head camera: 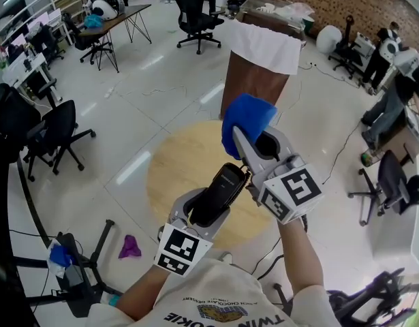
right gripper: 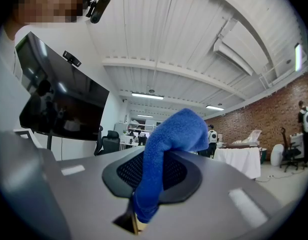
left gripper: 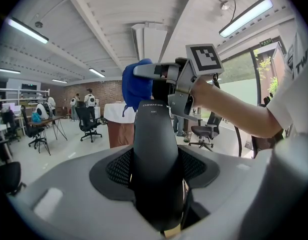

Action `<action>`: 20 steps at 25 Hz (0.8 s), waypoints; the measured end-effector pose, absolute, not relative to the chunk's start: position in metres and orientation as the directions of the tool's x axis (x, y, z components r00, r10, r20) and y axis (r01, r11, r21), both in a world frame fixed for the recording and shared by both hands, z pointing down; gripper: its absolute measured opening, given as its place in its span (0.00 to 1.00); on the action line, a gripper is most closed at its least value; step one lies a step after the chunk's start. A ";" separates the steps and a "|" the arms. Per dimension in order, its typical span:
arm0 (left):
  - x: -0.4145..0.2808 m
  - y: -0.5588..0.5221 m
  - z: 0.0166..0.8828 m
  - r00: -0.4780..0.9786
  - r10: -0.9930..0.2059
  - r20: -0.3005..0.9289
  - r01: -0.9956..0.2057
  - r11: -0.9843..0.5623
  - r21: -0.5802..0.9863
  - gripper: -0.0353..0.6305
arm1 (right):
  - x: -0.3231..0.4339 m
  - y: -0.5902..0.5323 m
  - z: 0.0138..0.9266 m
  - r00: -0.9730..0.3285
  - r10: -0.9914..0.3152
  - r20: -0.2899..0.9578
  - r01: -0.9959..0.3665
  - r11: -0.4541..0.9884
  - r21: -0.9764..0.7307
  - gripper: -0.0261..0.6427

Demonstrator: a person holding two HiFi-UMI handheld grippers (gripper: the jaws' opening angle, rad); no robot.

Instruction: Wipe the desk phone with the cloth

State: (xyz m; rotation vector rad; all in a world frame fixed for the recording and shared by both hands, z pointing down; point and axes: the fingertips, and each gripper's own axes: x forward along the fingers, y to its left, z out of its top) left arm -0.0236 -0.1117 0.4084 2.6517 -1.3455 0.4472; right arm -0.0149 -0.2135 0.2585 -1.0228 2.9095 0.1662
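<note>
Handset (head camera: 223, 186) nearest you: black, clamped between the jaws of your left gripper (head camera: 208, 210), with its far end tilted up over the round wooden table (head camera: 172, 172). Your right gripper (head camera: 244, 140) sits just beside that far end, its jaws pinched together on the blue cloth (head camera: 246, 118), which bunches up past the tips. Whether the cloth touches the handset cannot be told from here. Beyond the table is a brown stand (head camera: 253, 80) draped in white, and farther off a black office chair (head camera: 195, 16)
</note>
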 end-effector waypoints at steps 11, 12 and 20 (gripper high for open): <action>-0.025 -0.110 0.417 0.519 -0.775 0.360 -0.801 -0.588 -0.112 0.44 | -0.035 -0.207 0.270 -0.808 -0.589 0.005 -0.587 0.806 0.076 0.13; -0.026 -0.110 0.418 0.513 -0.777 0.365 -0.801 -0.586 -0.123 0.44 | -0.038 -0.206 0.271 -0.811 -0.585 0.014 -0.583 0.809 0.076 0.13; -0.019 -0.113 0.422 0.505 -0.775 0.380 -0.790 -0.592 -0.158 0.44 | -0.053 -0.197 0.273 -0.826 -0.561 0.047 -0.556 0.826 0.087 0.13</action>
